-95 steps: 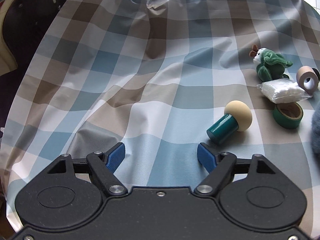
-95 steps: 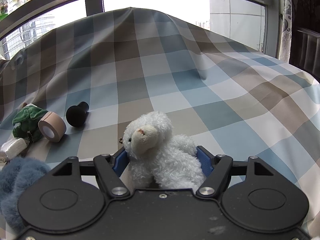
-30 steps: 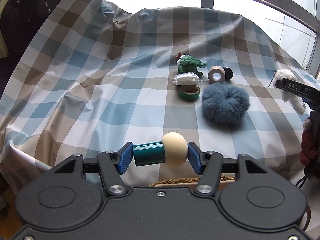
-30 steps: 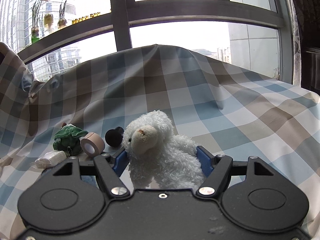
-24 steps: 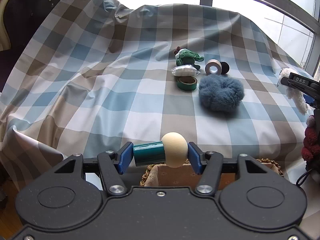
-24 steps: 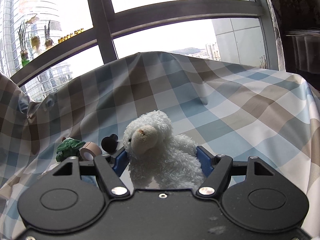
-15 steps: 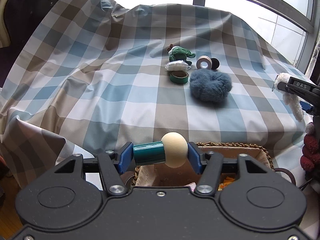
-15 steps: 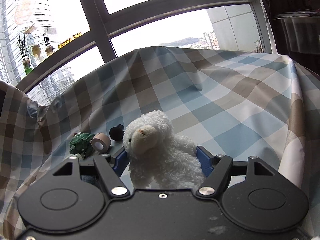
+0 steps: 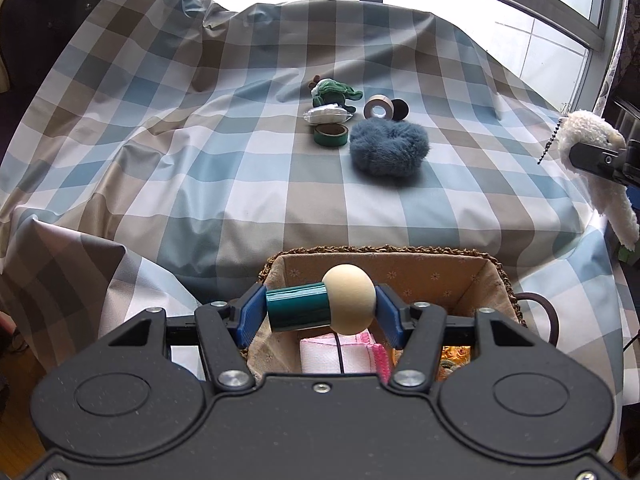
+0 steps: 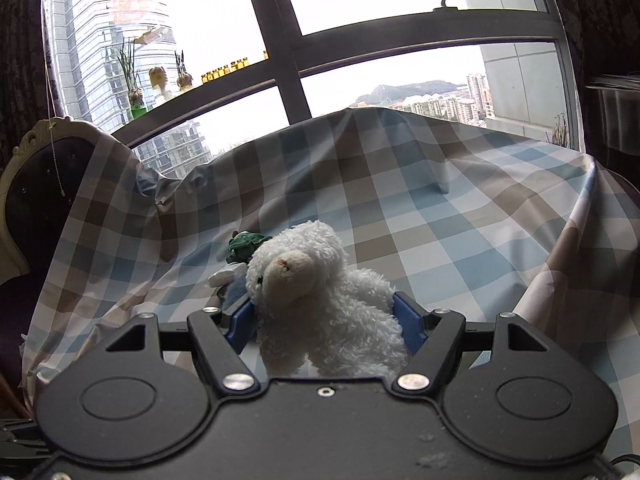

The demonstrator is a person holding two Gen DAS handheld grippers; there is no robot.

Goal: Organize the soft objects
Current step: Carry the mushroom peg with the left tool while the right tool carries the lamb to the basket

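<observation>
Two grippers are each clamped on a soft item. Compared with half a second earlier, the left wrist view now takes in the whole opening of the woven basket (image 9: 505, 276), where only its far rim showed before, and the checked cloth (image 9: 224, 184) sits farther off. The left gripper (image 9: 320, 312) grips the mushroom toy (image 9: 320, 306) end to end between its blue pads; the toy's long axis lies level across the jaws, green stem toward the left pad, cream cap toward the right. It hangs above the basket's lined interior, where a pink-edged white cloth (image 9: 340, 354) lies. The right gripper (image 10: 324, 320) holds the white plush lamb (image 10: 316, 300) by the body, head raised and muzzle turned toward the left of its view; the window fills more of that view than before. Farther out on the cloth lie a blue fluffy scrunchie (image 9: 388, 148), green tape roll (image 9: 330, 135), white packet (image 9: 326, 115), tan tape roll (image 9: 378, 109), a black object (image 9: 400, 109) and green plush (image 9: 332, 92).
</observation>
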